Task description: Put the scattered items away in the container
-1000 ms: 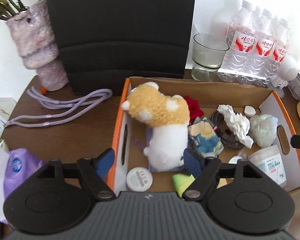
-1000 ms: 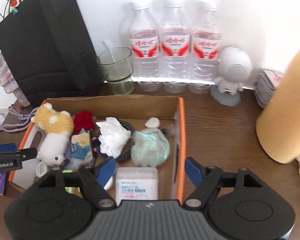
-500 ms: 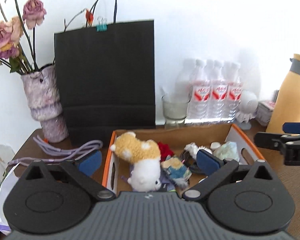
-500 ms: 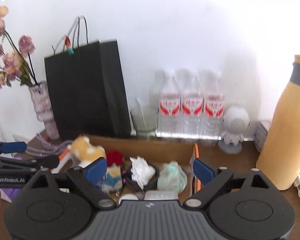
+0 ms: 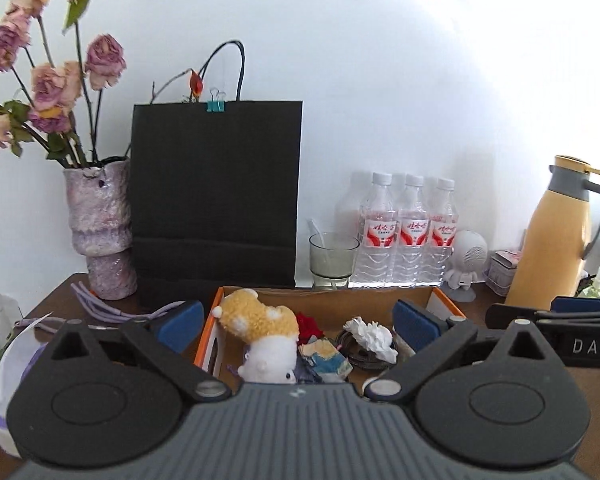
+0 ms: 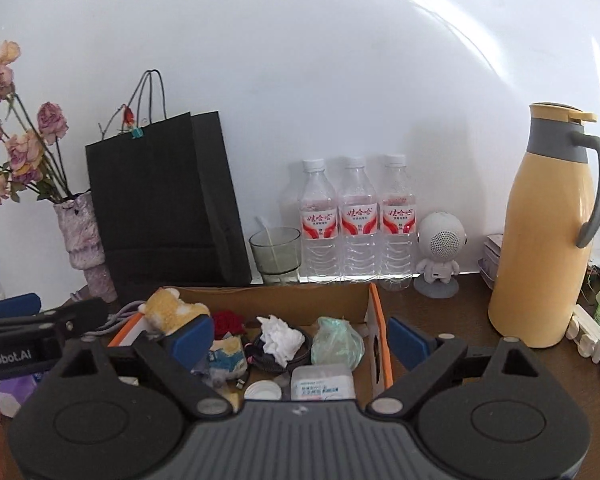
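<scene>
My cardboard box [image 6: 300, 300] sits on the brown table [image 6: 452, 316], long side running left-right along the white wall. The plush [image 5: 260, 320] lies inside at its left end, orange head toward the wall I think. Left tongs [image 5: 296, 322] and right tongs [image 6: 300, 336] both spread wide, empty.

Cardboard box [image 6: 284, 298] matt; plush toy [image 5: 260, 320] fuzzy; table [image 6: 452, 320] apparently dark wood.
</scene>
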`<state>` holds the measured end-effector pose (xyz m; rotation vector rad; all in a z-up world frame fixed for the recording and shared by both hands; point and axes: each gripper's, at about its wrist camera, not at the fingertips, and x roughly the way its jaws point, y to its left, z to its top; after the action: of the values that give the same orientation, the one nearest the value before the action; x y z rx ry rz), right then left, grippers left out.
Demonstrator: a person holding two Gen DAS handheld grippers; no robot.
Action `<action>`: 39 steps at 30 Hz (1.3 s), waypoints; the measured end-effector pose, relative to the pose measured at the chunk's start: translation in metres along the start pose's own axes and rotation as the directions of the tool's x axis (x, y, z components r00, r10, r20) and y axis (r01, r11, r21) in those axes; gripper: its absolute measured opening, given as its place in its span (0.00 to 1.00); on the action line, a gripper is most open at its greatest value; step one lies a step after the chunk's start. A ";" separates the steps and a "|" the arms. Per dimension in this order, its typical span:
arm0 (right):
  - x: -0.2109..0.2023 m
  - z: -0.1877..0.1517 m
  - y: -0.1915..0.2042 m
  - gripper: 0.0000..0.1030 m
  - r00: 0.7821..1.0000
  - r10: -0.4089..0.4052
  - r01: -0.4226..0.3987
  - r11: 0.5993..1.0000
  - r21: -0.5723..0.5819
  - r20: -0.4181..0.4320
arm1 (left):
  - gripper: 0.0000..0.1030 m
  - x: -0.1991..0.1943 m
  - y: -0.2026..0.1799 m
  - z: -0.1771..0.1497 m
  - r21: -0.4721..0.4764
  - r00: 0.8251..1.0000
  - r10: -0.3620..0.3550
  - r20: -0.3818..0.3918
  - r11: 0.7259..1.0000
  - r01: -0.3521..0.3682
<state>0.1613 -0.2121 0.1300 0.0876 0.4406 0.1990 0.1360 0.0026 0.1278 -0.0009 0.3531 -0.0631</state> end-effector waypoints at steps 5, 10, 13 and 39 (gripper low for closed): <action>-0.055 -0.050 0.007 0.91 1.000 -0.008 0.007 0.999 -0.036 -0.025 | 1.00 -0.059 -0.001 -0.041 -0.013 0.999 -0.018 -0.034 1.000 0.018; -0.122 -0.126 0.001 0.95 0.997 0.022 -0.022 1.000 -0.002 -0.072 | 1.00 -0.131 0.009 -0.113 -0.039 0.996 -0.080 -0.031 0.996 0.078; -0.155 -0.162 -0.004 1.00 0.994 0.024 -0.023 1.000 0.015 -0.102 | 1.00 -0.158 0.014 -0.147 -0.055 0.997 -0.015 -0.071 0.998 0.011; -0.071 -0.190 0.025 1.00 0.964 -0.039 0.016 0.996 -0.090 -0.262 | 1.00 -0.086 0.006 -0.188 0.016 0.939 0.045 -0.341 0.999 -0.041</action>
<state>0.0118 -0.1945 -0.0089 -0.0314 0.6977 0.2026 -0.0086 0.0159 -0.0190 0.0270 0.7007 -0.0210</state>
